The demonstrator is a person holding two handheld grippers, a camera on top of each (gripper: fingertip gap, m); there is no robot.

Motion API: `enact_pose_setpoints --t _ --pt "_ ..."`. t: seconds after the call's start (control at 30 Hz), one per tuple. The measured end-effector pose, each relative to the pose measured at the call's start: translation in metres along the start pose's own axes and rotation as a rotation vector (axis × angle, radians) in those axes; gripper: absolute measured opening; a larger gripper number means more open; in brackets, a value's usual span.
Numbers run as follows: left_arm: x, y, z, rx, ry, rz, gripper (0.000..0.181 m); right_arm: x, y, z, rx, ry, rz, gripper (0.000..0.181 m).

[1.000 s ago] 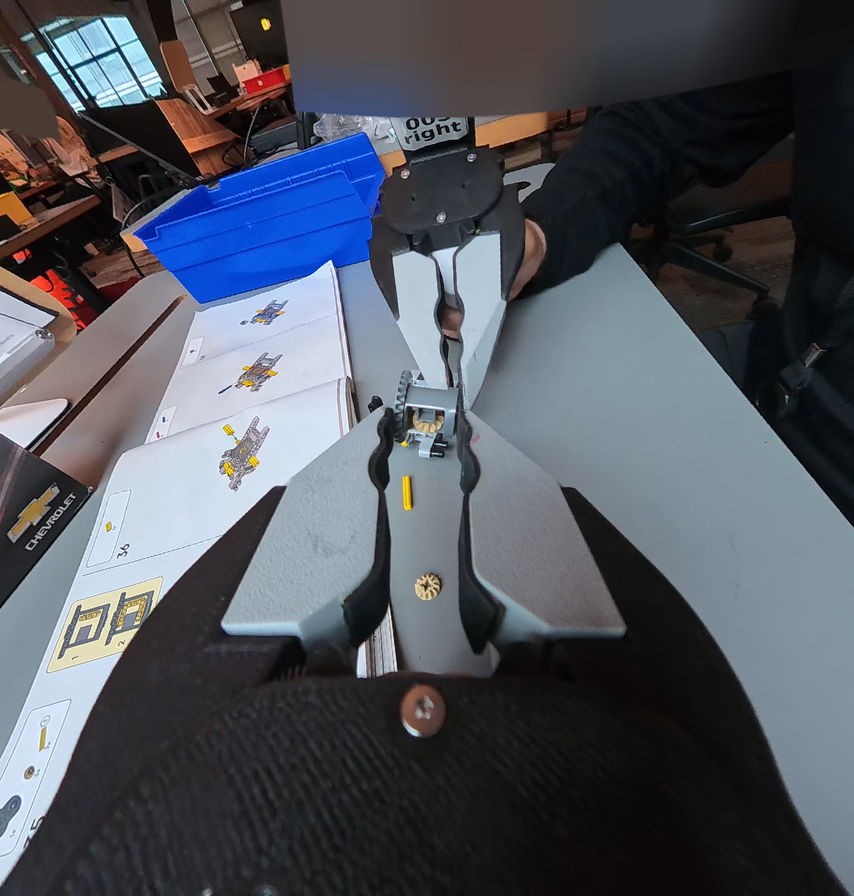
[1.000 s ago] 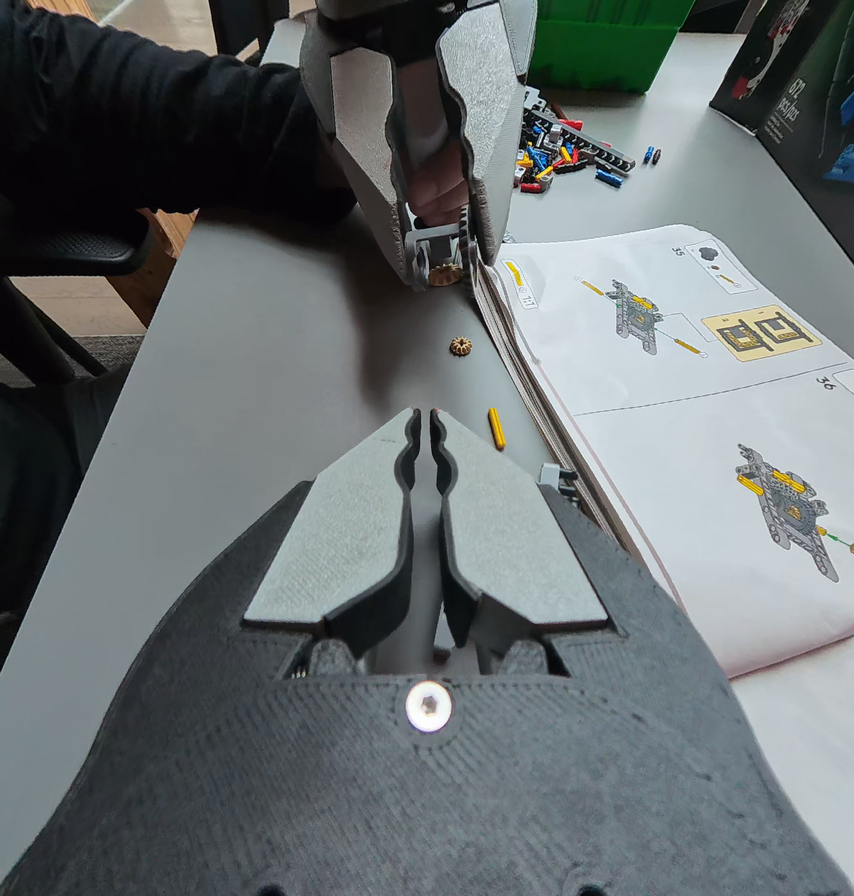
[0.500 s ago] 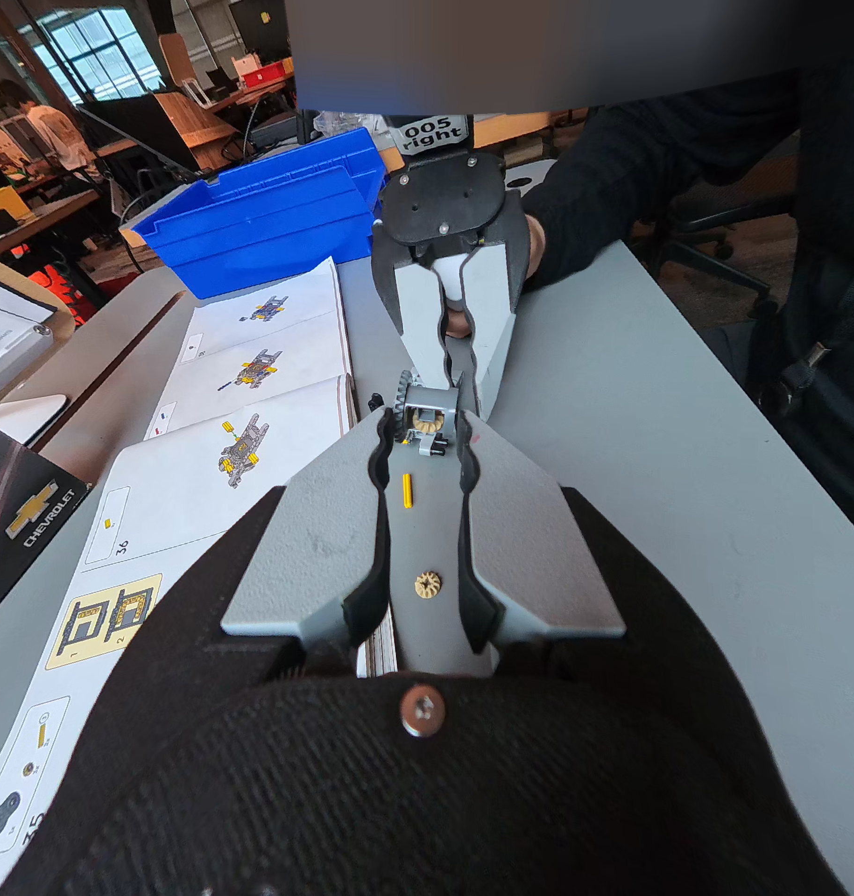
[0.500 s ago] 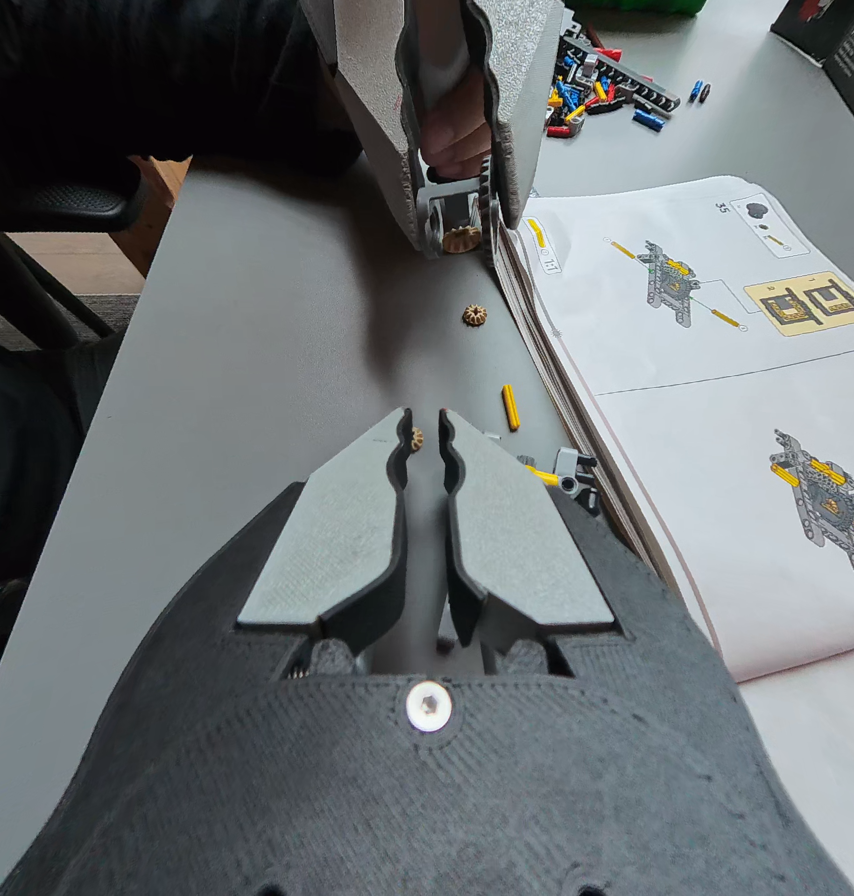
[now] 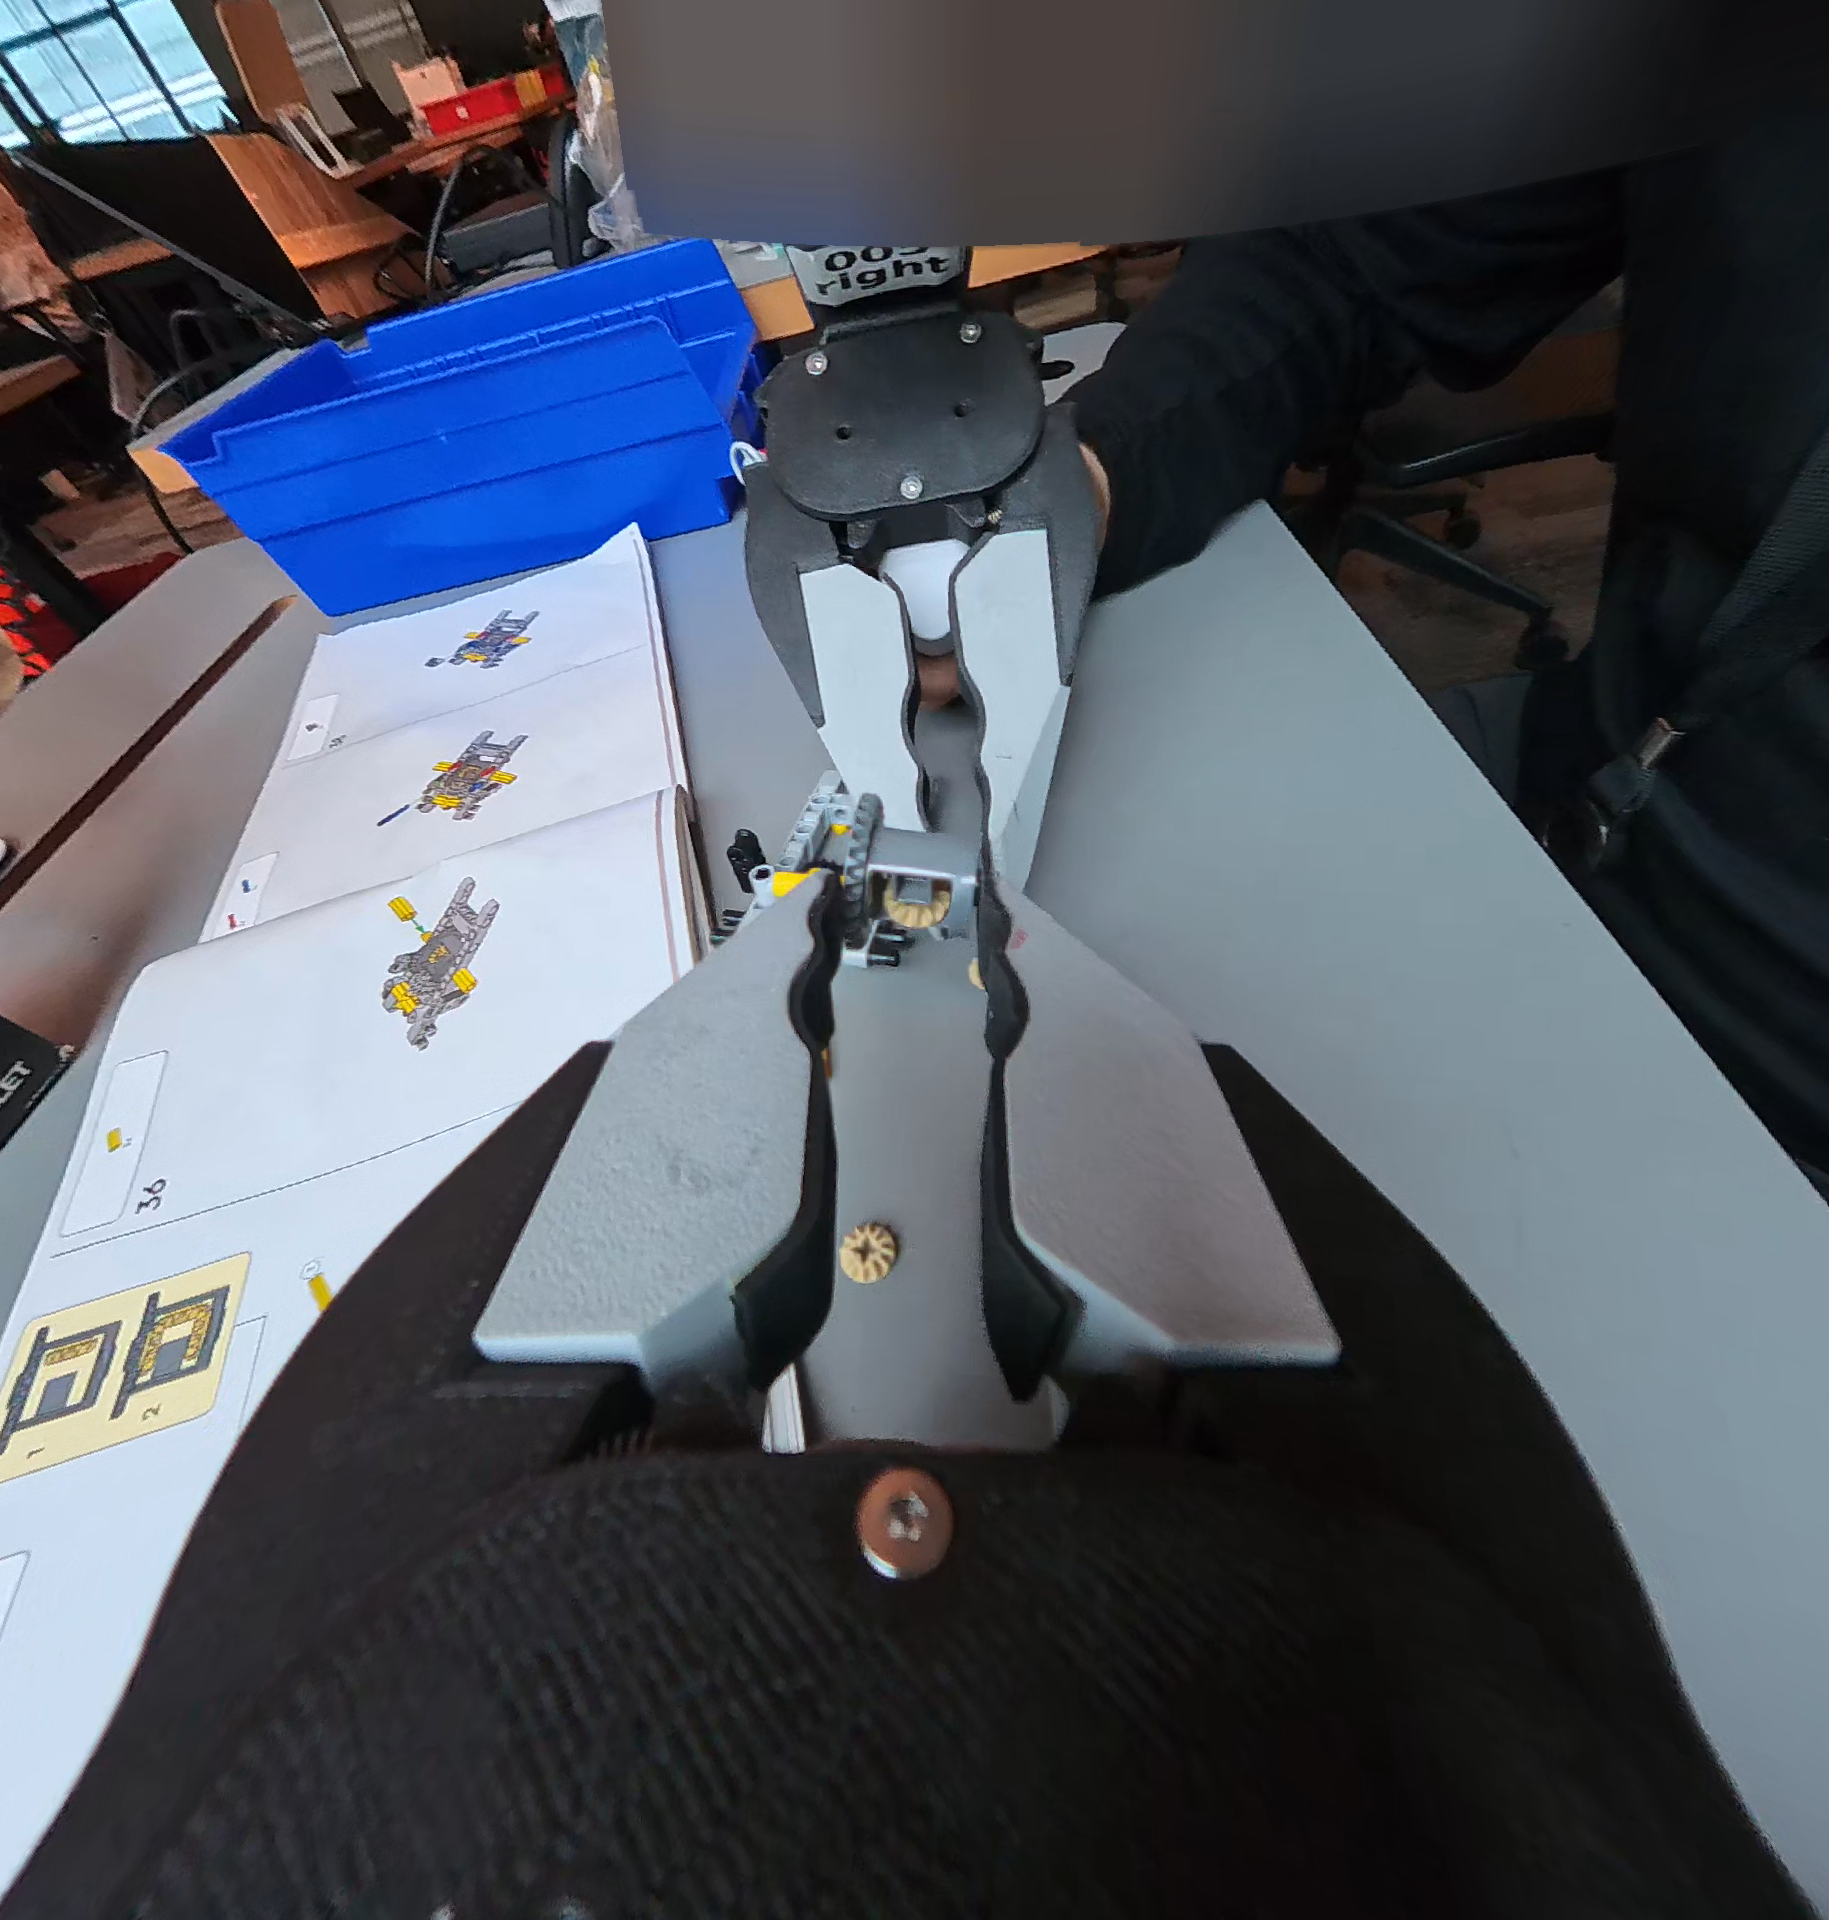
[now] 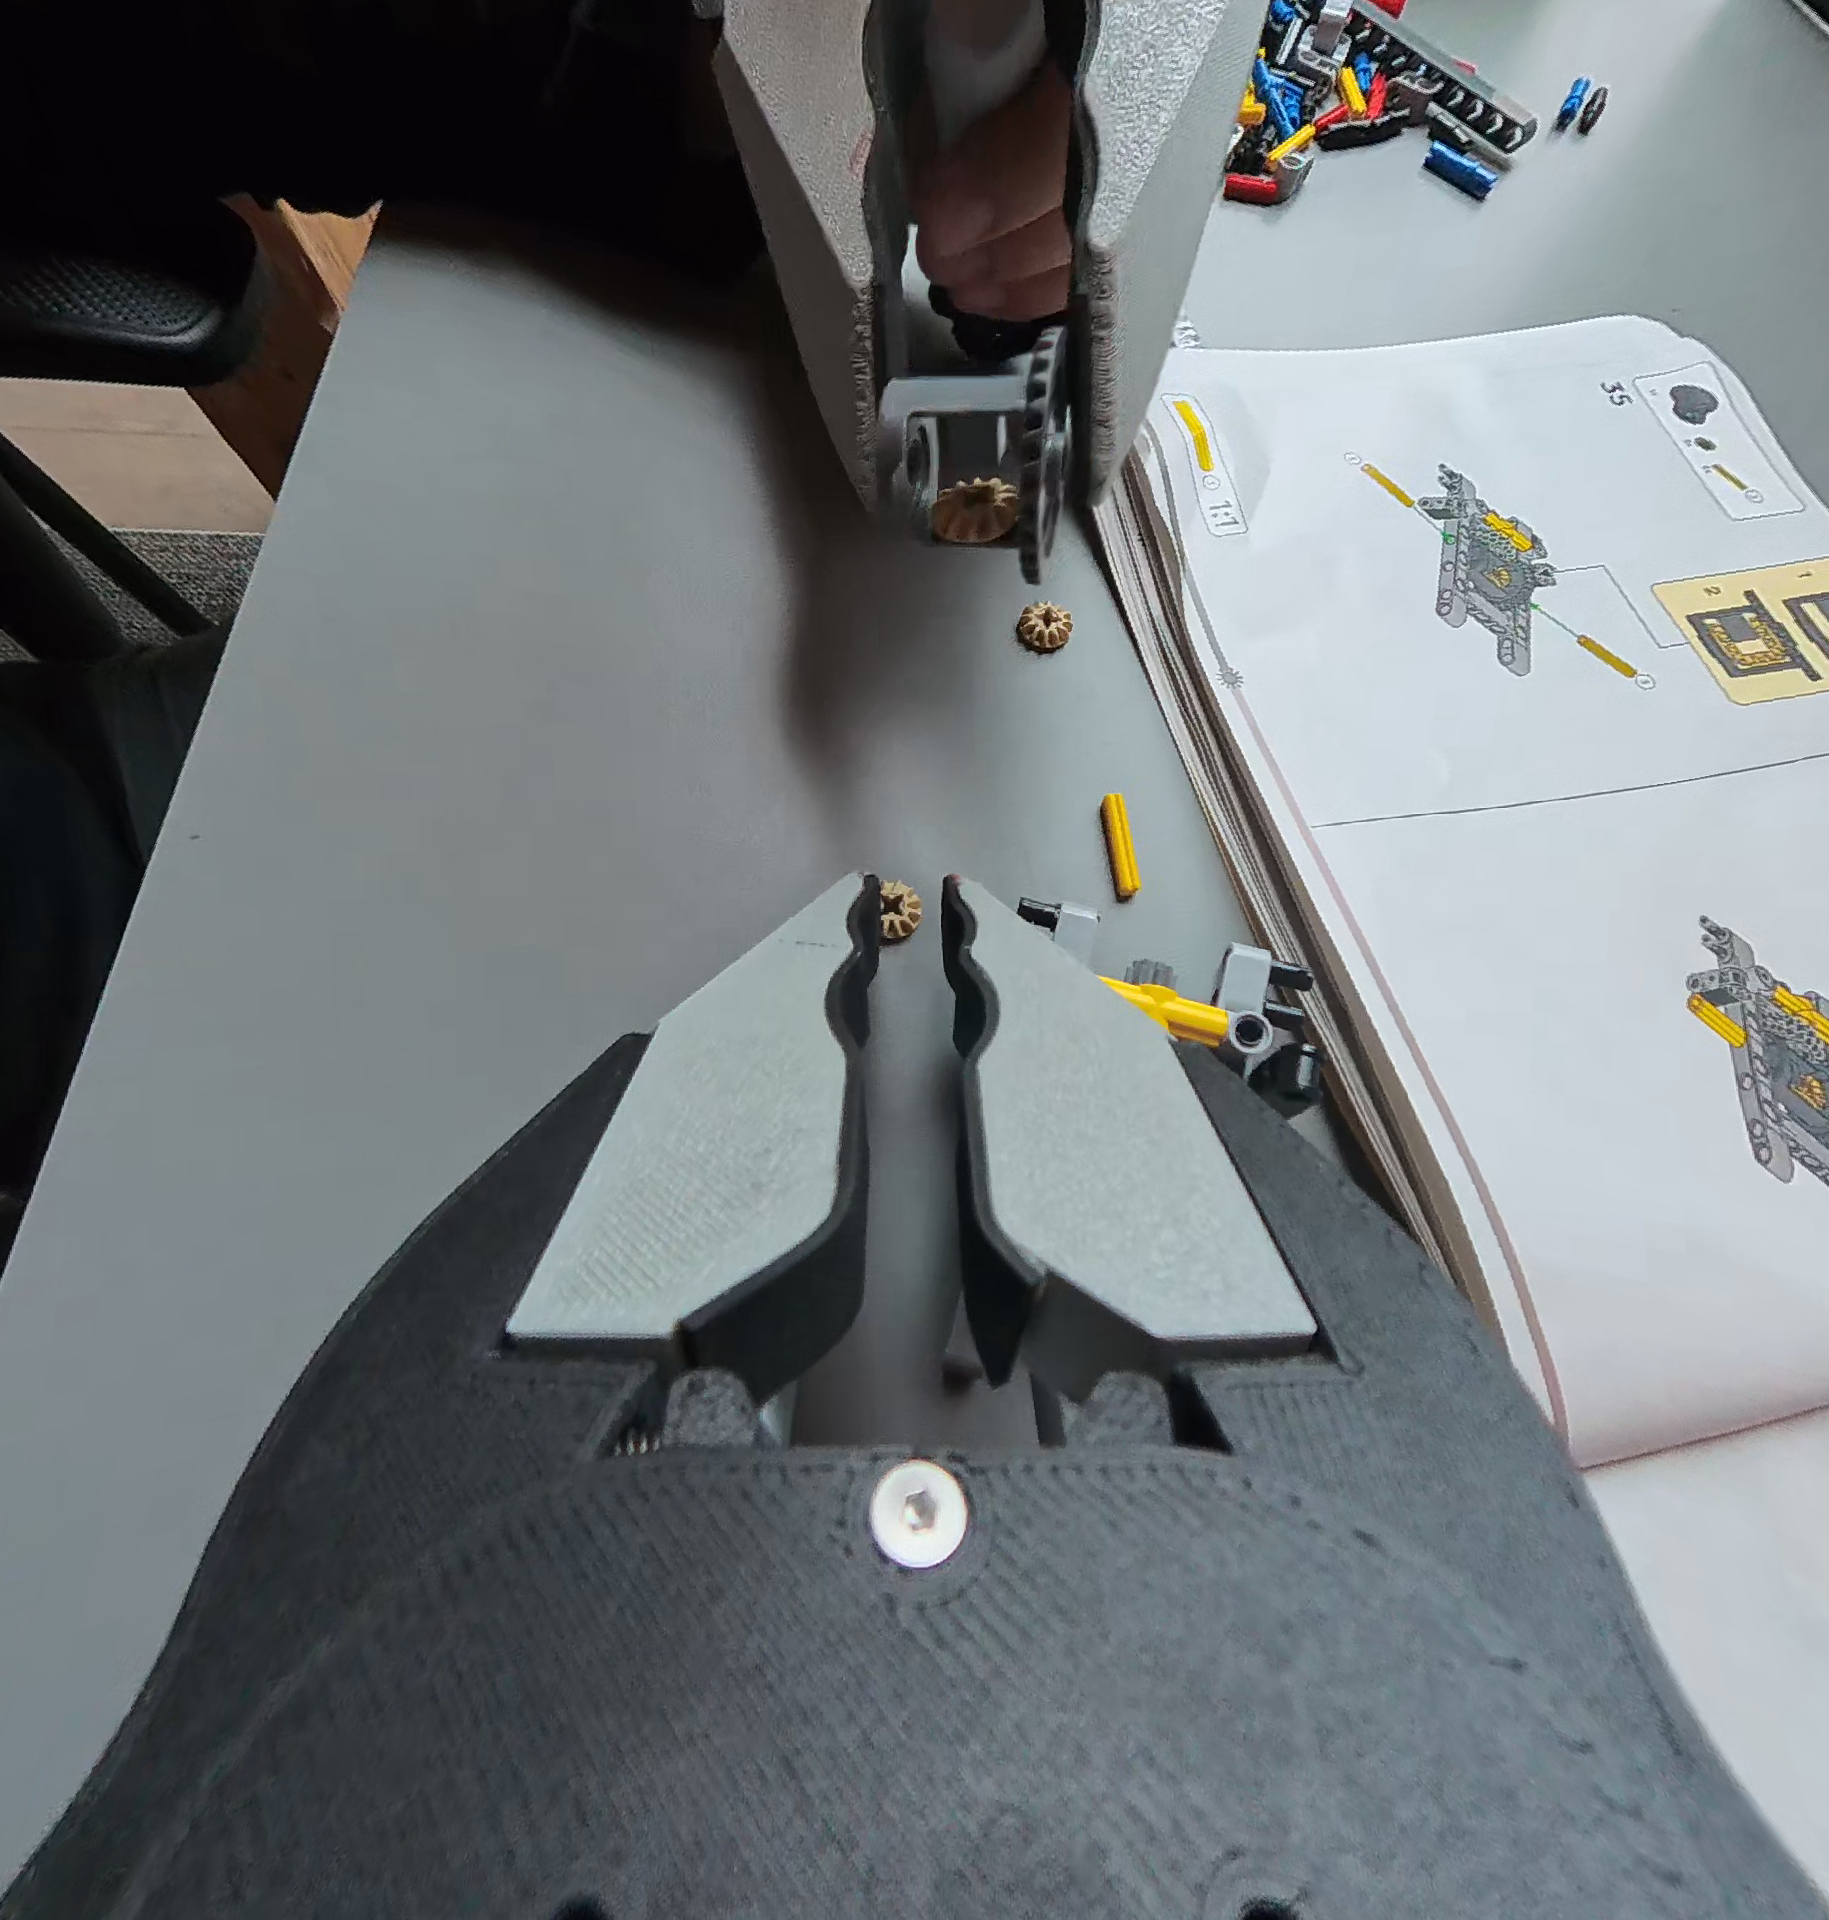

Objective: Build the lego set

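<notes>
My left gripper (image 5: 908, 909) is shut on a grey frame assembly (image 5: 920, 878) with a black gear and a tan gear in it, held just above the grey table. In the right wrist view this assembly (image 6: 967, 426) hangs between the left gripper's fingers at the top. My right gripper (image 6: 910, 896) is slightly open, tips low on the table, with a small tan gear (image 6: 897, 909) lying between them, close to the left finger. A second tan gear (image 6: 1045, 629) and a yellow axle (image 6: 1120, 857) lie loose between the two grippers. The right gripper (image 5: 951, 821) faces mine.
An open instruction booklet (image 6: 1512, 831) lies beside the parts. A grey and yellow sub-assembly (image 6: 1201, 997) sits by its edge. A pile of loose pieces (image 6: 1357, 104) lies far off. A blue bin (image 5: 474, 436) stands behind the booklet. The table edge (image 6: 266, 623) runs close by. The yellow axle (image 6: 1120, 857) is about 4 cm from my right fingertips.
My right gripper opened a little and moved forward and down until a tan gear lies between its tips. My left gripper with the assembly came nearer to it.
</notes>
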State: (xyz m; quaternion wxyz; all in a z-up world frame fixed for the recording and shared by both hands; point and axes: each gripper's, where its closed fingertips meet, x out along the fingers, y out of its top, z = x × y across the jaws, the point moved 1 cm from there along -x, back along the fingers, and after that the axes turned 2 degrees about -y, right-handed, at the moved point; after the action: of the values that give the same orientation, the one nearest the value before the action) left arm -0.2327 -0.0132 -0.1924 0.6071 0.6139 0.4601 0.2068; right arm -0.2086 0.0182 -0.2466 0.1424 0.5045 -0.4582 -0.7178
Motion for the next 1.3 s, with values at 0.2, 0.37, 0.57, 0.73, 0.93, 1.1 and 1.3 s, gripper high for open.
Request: enact_pose_setpoints --t 0.2,0.37,0.57,0.73,0.93,1.1,1.3 --pt "0.004 -0.005 0.005 -0.003 -0.030 -0.027 0.023 -0.001 0.002 -0.001 -0.022 -0.015 0.012 0.005" --pt "0.005 -0.006 0.008 0.000 -0.045 -0.036 0.023 -0.005 0.009 0.003 -0.040 -0.053 0.064 0.004" --pt "0.006 -0.007 0.009 0.002 -0.054 -0.043 0.023 -0.007 0.013 0.003 -0.042 -0.061 0.096 0.004" --pt "0.007 -0.008 0.010 0.005 -0.055 -0.051 0.023 0.000 0.005 -0.003 -0.061 -0.034 0.027 0.010" --pt "0.007 -0.008 0.010 0.005 -0.055 -0.052 0.023 0.004 -0.001 -0.003 -0.076 -0.036 -0.018 0.016" --pt "0.007 -0.008 0.010 0.007 -0.057 -0.053 0.023 0.005 -0.002 -0.004 -0.074 -0.034 -0.027 0.016" --pt "0.007 -0.008 0.010 0.007 -0.059 -0.057 0.023 0.007 -0.005 -0.004 -0.076 -0.032 -0.053 0.015"
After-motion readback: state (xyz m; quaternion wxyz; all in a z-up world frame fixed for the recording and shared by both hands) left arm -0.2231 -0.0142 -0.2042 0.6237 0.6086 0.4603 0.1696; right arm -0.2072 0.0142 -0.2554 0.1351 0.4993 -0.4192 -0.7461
